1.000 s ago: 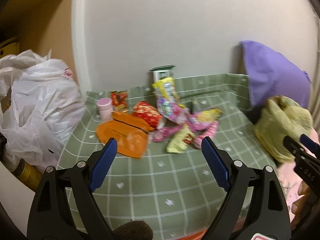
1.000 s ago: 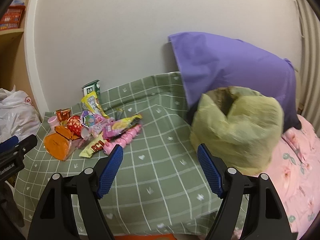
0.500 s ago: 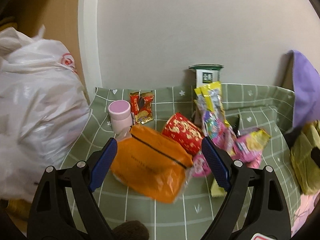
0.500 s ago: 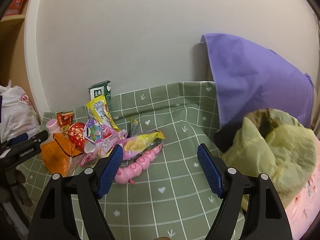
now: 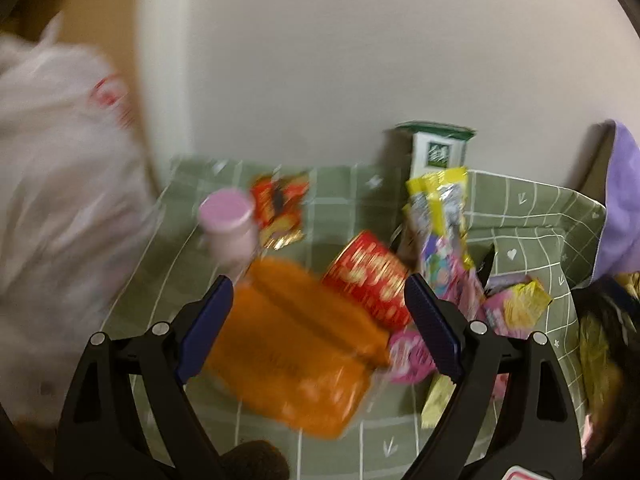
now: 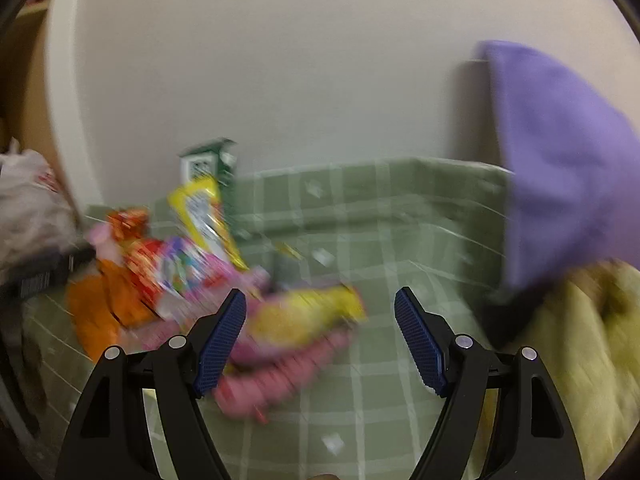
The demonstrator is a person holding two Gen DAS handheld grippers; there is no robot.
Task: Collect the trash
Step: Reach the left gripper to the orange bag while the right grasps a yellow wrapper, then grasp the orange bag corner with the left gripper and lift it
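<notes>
A pile of trash lies on a green checked sheet [image 5: 532, 220]. My left gripper [image 5: 318, 300] is open and empty, close above an orange packet [image 5: 296, 344], with a red cup [image 5: 370, 284], a pink bottle [image 5: 230, 226], a small red wrapper [image 5: 280, 208], a yellow-and-pink snack bag [image 5: 444, 232] and a green carton [image 5: 438, 150] beyond. My right gripper [image 6: 320, 312] is open and empty, just above a yellow wrapper [image 6: 304, 316] and a pink wrapper [image 6: 280, 376]. The orange packet [image 6: 96, 312] is at its left. Both views are blurred.
A white plastic bag [image 5: 60, 200] bulges at the left by the wall. A purple pillow [image 6: 560, 160] leans on the wall at the right, with a yellow-green bag [image 6: 576, 360] below it. The left gripper's body [image 6: 44, 276] shows at the right wrist view's left edge.
Both grippers have moved forward and closer to the trash pile. The left one has closed in on the orange packet, the right one on the yellow and pink wrappers. Both stay open.
</notes>
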